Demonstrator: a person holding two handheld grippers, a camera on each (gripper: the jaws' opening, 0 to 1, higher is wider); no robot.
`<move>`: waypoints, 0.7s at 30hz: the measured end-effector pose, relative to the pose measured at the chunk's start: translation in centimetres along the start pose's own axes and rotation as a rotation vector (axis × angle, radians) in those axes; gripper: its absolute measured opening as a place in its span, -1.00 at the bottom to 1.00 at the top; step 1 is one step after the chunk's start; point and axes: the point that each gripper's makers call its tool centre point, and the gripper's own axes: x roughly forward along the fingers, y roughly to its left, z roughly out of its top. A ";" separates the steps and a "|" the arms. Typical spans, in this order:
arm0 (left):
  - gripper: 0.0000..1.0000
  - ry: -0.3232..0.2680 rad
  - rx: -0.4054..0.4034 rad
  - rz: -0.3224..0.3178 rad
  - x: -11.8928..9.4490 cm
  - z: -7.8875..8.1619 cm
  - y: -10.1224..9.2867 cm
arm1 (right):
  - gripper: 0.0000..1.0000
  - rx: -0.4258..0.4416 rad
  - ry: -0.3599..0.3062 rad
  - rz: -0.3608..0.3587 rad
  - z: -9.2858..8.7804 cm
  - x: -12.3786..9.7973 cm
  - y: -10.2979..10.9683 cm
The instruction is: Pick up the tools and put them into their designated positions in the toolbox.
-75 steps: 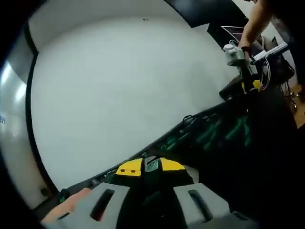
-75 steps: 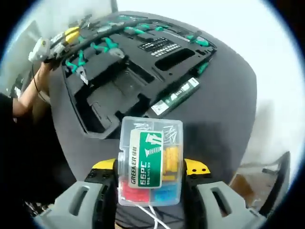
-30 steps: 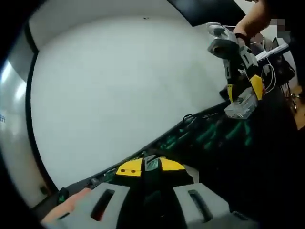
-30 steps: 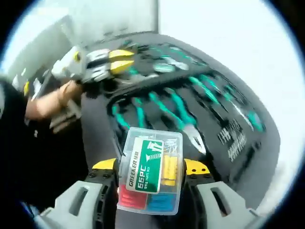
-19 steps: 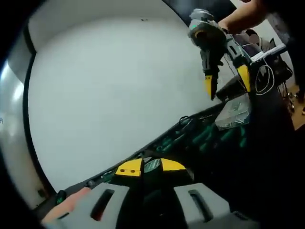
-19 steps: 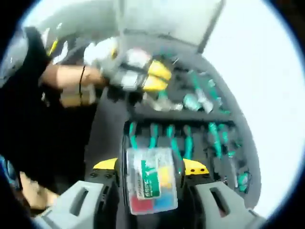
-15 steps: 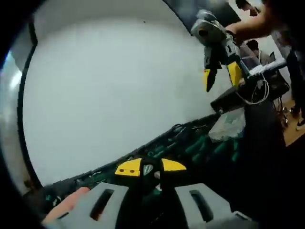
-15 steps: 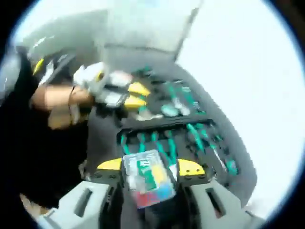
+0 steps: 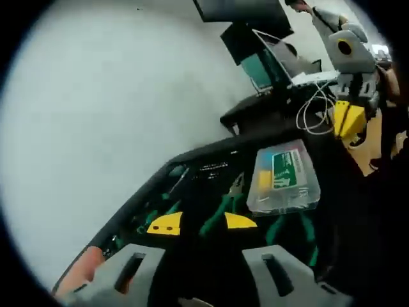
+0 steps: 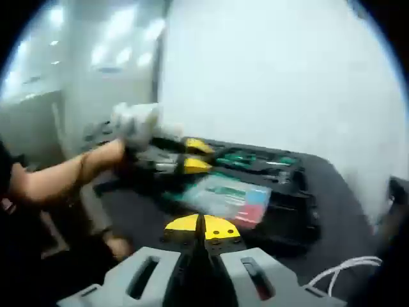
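Note:
The clear plastic parts box [image 9: 283, 179] with a green label lies flat on the open black toolbox [image 9: 192, 176], over green-handled pliers [image 9: 220, 211]. My left gripper [image 9: 201, 222] is open just above the toolbox, with nothing between its yellow tips. In the right gripper view the parts box [image 10: 223, 195] rests on the toolbox [image 10: 291, 192], and my right gripper [image 10: 203, 226] is shut and empty, drawn back from it. The left gripper [image 10: 195, 155], held by a hand, hovers open behind the box. The right gripper [image 9: 348, 118] hangs at the upper right of the left gripper view.
The toolbox sits on a dark table [image 10: 348, 211] before a white wall [image 9: 115, 96]. A laptop [image 9: 275, 64] and white cables [image 9: 313, 102] stand beyond the toolbox. Another white cable [image 10: 345, 268] lies near my right gripper. A person [image 9: 319, 13] is in the background.
My right gripper has let go of the parts box, which now lies on the toolbox, and has pulled back and shut. The left gripper has opened wider and its view has swung right.

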 end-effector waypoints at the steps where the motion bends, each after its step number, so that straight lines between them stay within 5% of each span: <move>1: -0.51 -0.004 0.013 -0.023 0.2 0.2 -0.5 | -1.00 0.043 -0.007 0.031 -0.1 0.4 0.3; 7: -0.58 0.034 0.040 -0.101 0.8 -0.3 -3.0 | -1.00 -0.047 0.025 0.020 -1.2 2.2 -1.3; 9: -0.67 0.026 -0.022 -0.130 1.0 0.0 -4.1 | -1.00 -0.043 0.010 0.019 -1.0 2.9 -1.6; 13: -0.80 0.045 0.065 -0.148 0.8 0.8 -5.9 | -1.00 -0.125 0.027 -0.035 -0.8 3.4 -4.0; 16: -0.76 -0.024 0.078 -0.252 0.7 2.6 -8.7 | -1.00 -0.118 0.024 -0.059 -0.7 3.7 -6.1; 21: -0.76 0.010 0.186 -0.290 1.5 3.2 -10.3 | -0.98 -0.095 0.030 -0.099 -0.8 4.3 -9.1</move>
